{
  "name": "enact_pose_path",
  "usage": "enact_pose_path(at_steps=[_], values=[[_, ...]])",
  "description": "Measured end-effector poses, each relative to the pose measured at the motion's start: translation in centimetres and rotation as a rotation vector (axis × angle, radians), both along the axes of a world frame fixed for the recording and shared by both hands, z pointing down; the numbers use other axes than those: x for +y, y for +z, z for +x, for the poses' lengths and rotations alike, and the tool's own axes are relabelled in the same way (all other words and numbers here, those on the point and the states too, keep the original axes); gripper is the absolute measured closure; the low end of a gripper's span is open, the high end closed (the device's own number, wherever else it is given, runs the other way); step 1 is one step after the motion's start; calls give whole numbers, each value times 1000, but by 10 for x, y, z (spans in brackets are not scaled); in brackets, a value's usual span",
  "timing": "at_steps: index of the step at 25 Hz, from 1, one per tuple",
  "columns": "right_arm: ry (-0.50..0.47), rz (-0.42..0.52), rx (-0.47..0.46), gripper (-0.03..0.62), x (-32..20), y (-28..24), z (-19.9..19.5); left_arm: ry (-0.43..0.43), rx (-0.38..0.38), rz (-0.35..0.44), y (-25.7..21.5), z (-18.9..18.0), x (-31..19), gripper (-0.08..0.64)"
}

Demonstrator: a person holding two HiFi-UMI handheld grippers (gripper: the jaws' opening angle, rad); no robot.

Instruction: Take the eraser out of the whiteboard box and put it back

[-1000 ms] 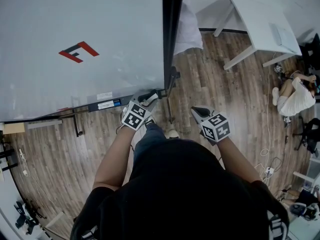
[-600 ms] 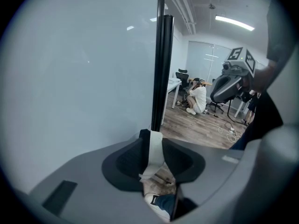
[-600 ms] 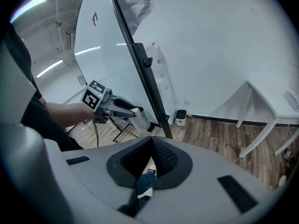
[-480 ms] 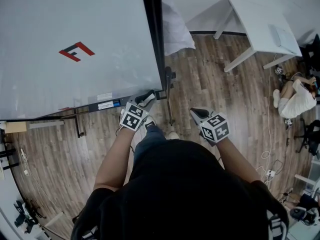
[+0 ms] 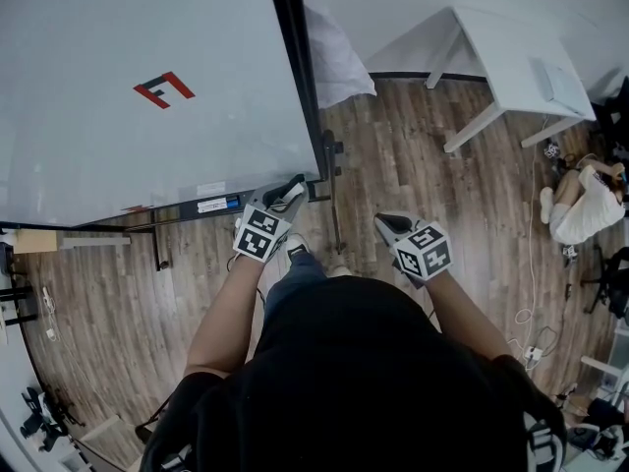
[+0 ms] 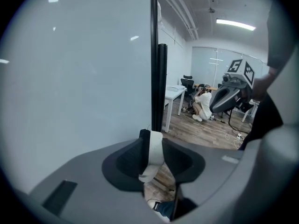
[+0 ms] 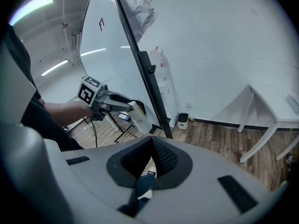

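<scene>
At whiteboard (image 5: pixel 147 87) bottom-right corner: L claw (image 5: pixel 291 193) pinching eraser (image 6: pixel 152 153), seen edge-on betw. its pads; I read it as clear of the box.
Whiteboard box (image 5: pixel 208 206): dark tray along board's bottom edge, near L claw, to its left in head view.
Eraser axis: runs on past claw tips toward board corner; I'd guess it needs turning along bottom edge to go back in.
R claw (image 5: pixel 388 222): pressed together, empty, well off board; L is the nearer hand.

A red-and-black mark shaped like an F (image 5: pixel 164 89) is shown on the whiteboard (image 5: pixel 98 155) — nothing else can be read; the small labels (image 5: pixel 214 205) along its lower edge are too small.
</scene>
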State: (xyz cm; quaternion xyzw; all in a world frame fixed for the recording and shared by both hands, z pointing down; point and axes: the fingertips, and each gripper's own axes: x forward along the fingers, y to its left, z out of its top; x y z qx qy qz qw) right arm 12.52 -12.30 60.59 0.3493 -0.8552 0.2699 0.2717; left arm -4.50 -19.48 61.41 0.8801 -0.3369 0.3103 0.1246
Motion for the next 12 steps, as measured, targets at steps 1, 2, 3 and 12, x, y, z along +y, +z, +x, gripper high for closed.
enact_pose_path(at_steps=[1,2,3,12], values=[[-3,2,-1,595,1,-1,1,-10,3,4,-3,-1,1,422],[-5,4,-1,595,2,-2,1,-22,7,9,-5,-3,2,422],[-8,7,-1,595,3,-3,2,-33,12,15,-9,-4,3,423],[-13,52,-3,595,3,-19,14,-101,67,76,-46,-9,17,423]])
